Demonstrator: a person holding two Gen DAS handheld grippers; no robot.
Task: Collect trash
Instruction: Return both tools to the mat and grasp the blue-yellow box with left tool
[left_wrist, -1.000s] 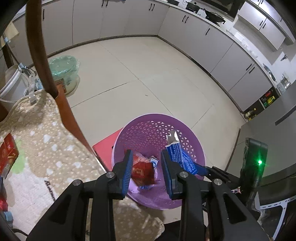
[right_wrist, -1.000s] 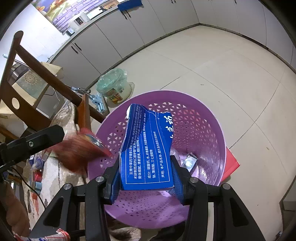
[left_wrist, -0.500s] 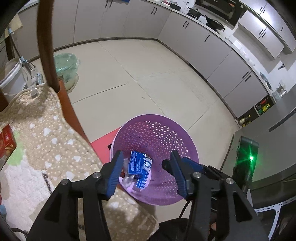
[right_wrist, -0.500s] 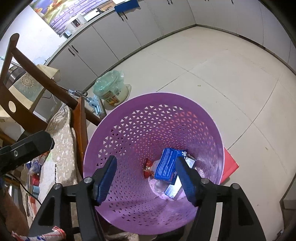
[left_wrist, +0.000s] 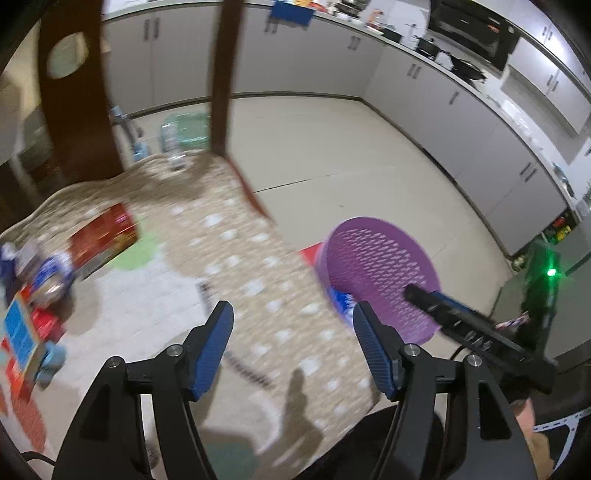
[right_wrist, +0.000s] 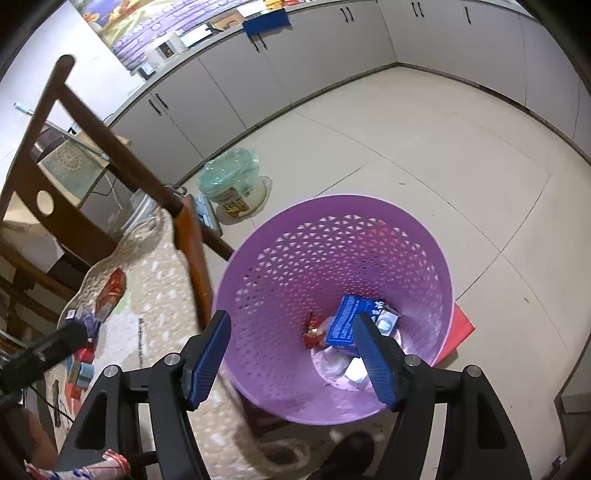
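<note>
Jaws on both tools are spreading wider at this moment, with nothing pinched between them. The left gripper (left_wrist: 291, 347) points down over a beige dotted cushion (left_wrist: 236, 266) that covers a wooden chair seat; the right gripper (right_wrist: 291, 354) hangs over the mouth of the purple basket (right_wrist: 424, 258), which stands on the floor just beside the chair's edge. At the bottom of that basket lies the trash: a blue carton (right_wrist: 343, 325) leaning on a small grey box (right_wrist: 388, 321), a red wrapper (right_wrist: 312, 332) just to its left, and some clear plastic (right_wrist: 332, 363) under them. A red flat board (right_wrist: 461, 328) pokes out from beneath the basket's far side. On the cushion, toward the left of the left wrist view, sits more litter, blurred: a red box (left_wrist: 103, 236), a bluish crumpled packet (left_wrist: 48, 280), and a blue-faced carton (left_wrist: 20, 332) at the edge. In that same view the right tool shows as a black arm beside the basket, a green light (left_wrist: 551, 272) glowing behind it. Farther off, the dark wooden chair back (left_wrist: 74, 103) rises from the seat, a bucket lined with a green bag (right_wrist: 232, 184) stands on the pale tiled floor (right_wrist: 424, 147), and grey cabinets (right_wrist: 332, 44) run along the walls.
</note>
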